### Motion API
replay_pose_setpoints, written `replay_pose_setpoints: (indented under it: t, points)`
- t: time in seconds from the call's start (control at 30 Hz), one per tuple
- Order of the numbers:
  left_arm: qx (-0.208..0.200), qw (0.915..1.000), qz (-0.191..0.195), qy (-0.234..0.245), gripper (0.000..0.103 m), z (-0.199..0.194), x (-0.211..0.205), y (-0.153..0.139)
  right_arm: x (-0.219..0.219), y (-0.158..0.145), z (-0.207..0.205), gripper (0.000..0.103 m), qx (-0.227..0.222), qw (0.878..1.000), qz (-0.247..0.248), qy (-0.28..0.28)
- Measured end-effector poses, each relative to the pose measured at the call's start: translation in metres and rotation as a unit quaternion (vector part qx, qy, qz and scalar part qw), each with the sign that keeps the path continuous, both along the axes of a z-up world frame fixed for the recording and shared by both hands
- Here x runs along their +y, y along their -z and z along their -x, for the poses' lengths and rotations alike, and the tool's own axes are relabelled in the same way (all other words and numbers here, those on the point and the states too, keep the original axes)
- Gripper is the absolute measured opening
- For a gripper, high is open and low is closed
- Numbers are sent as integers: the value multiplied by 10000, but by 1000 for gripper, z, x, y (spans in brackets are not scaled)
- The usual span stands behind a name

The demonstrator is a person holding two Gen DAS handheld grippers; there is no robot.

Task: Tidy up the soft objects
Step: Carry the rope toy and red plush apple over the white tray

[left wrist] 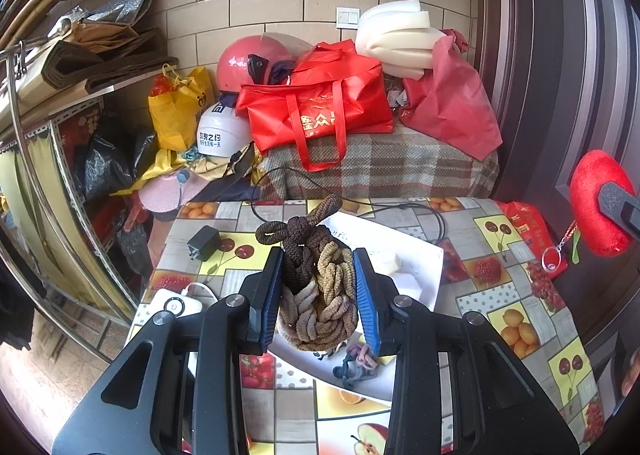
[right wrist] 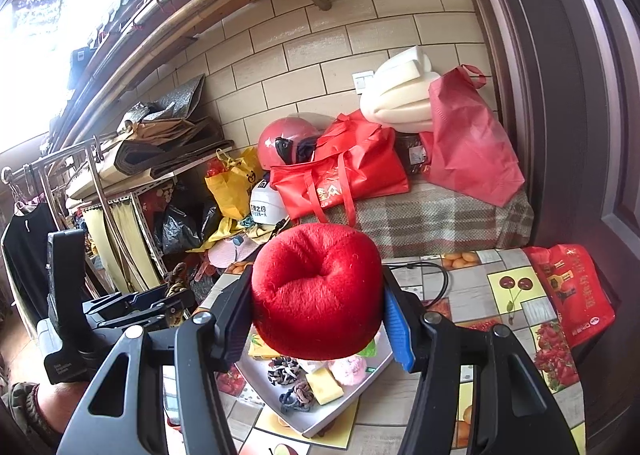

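Right wrist view: above the table (right wrist: 480,295), my right claw (right wrist: 318,329) grips a red plush apple (right wrist: 316,291) over the white tray (right wrist: 360,387). My left claw (left wrist: 318,295) pinches knitted hair ties (left wrist: 316,287). Both remain unplaced; small soft pieces (right wrist: 316,379) already lie in the tray.

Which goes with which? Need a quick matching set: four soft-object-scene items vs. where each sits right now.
Items:
1. bundle of chenille hair ties
2. red plush apple
3. yellow sponge block
4. black charger plug

Places:
A. lying in the white tray
B. clamped in the right claw
C. on the fruit-print tablecloth, outside the tray
D. clamped in the left claw

Pairs: 1-D, 2-B, 3-A, 4-C
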State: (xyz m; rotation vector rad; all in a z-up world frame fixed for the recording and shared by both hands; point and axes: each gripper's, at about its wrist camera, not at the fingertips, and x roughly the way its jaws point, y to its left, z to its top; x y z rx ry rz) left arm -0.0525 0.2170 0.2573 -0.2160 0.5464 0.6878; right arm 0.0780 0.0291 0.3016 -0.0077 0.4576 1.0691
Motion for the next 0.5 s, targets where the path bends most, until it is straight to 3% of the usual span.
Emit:
replay_pose_setpoints:
  t: [0.5]
  points:
    - [248, 9995, 204, -34, 34, -36, 34, 21, 38, 21, -20, 58, 169, 9994, 314, -26]
